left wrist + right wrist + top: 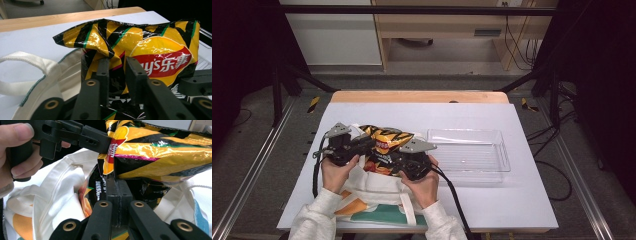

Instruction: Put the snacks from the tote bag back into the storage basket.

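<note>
Chip bag [384, 142] at centre-left of the high view, half out of the white cloth bag [372, 192]. Left gripper [369, 144] narrowed on the chip bag's upper side, foil pressed between the pads. Right gripper [393, 157] shut tight on a lower fold.

Best to lift with both together and evenly (thin foil probably slips or tears if pulled apart), and to watch that the cloth mouth does not catch the bottom corner.

Right of centre, a clear tray [504, 172] with a low rim: to be crossed from above, not pushed from the side. Open table [512, 205] around the tray; table edge close at the bottom of the frame, under the cloth bag.
</note>
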The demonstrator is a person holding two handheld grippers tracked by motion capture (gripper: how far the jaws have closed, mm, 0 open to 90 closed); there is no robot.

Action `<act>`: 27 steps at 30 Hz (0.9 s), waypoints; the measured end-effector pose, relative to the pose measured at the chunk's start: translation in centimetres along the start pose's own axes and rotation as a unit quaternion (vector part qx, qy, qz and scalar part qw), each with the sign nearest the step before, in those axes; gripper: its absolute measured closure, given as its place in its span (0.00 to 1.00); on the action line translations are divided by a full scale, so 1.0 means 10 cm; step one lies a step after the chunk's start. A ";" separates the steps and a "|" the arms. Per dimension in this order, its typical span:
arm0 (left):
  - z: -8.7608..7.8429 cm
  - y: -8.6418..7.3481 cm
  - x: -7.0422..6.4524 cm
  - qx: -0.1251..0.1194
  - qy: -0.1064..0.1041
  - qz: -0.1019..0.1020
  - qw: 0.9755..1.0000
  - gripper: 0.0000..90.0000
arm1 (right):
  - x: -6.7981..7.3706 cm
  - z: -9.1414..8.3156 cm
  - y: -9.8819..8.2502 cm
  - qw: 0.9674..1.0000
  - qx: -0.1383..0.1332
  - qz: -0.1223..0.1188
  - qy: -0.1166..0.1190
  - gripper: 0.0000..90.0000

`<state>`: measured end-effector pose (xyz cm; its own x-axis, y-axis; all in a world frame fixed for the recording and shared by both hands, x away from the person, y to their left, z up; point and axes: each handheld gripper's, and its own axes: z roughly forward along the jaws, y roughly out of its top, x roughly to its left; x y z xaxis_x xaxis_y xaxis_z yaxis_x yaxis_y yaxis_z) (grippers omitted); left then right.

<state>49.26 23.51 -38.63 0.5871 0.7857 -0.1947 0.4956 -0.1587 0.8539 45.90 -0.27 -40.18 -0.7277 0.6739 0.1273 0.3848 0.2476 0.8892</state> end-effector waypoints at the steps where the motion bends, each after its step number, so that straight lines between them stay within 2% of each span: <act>1: 0.00 0.00 0.00 0.000 0.000 0.000 1.000 0.91 | 0.00 0.00 0.00 1.000 0.000 0.000 0.000 1.00; 2: 0.00 0.00 0.00 0.001 -0.003 0.001 1.000 0.91 | 0.00 0.00 0.00 1.000 0.000 0.000 0.000 1.00; 3: 0.00 -0.01 -0.01 0.002 0.001 0.004 1.000 0.98 | 0.00 0.00 0.00 1.000 -0.001 -0.001 -0.001 1.00; 4: -0.01 -0.01 -0.02 0.002 0.004 0.007 1.000 0.99 | 0.00 0.00 0.00 1.000 -0.001 0.000 -0.002 1.00; 9: -0.03 -0.02 -0.03 -0.003 0.008 0.010 1.000 1.00 | 0.00 0.00 0.00 1.000 -0.004 0.000 -0.004 1.00; 13: -0.07 -0.03 -0.05 -0.008 0.013 0.015 1.000 1.00 | 0.00 -0.01 0.01 1.000 -0.008 -0.001 -0.005 0.95; 14: -0.09 -0.03 -0.07 -0.008 0.016 0.020 1.000 1.00 | -0.01 -0.03 0.02 1.000 -0.012 0.000 -0.004 0.91; 15: -0.09 -0.03 -0.07 -0.008 0.016 0.020 1.000 1.00 | -0.01 -0.03 0.02 1.000 -0.012 0.000 -0.004 0.91; 18: -0.16 -0.04 -0.12 -0.011 0.018 0.035 0.999 1.00 | -0.04 -0.11 0.04 1.000 -0.025 0.006 -0.016 0.83; 19: -0.16 -0.04 -0.12 -0.011 0.018 0.035 0.999 1.00 | -0.04 -0.11 0.04 1.000 -0.025 0.006 -0.016 0.83; 21: -0.20 -0.05 -0.14 -0.010 0.021 0.041 0.999 1.00 | -0.08 -0.21 0.07 0.999 -0.042 0.022 -0.028 0.74; 24: -0.19 -0.06 -0.12 -0.011 0.031 0.037 0.999 1.00 | -0.12 -0.24 0.09 0.998 -0.040 0.028 -0.043 0.71; 27: -0.17 -0.08 -0.08 -0.010 0.039 0.032 0.999 1.00 | -0.14 -0.22 0.09 0.997 -0.039 0.037 -0.047 0.67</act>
<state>47.28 24.07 -38.35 0.5646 0.8191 -0.1013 0.4450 -0.1987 0.8732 46.00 -2.58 -38.59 -0.6408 0.7520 0.1547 0.3872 0.1426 0.9109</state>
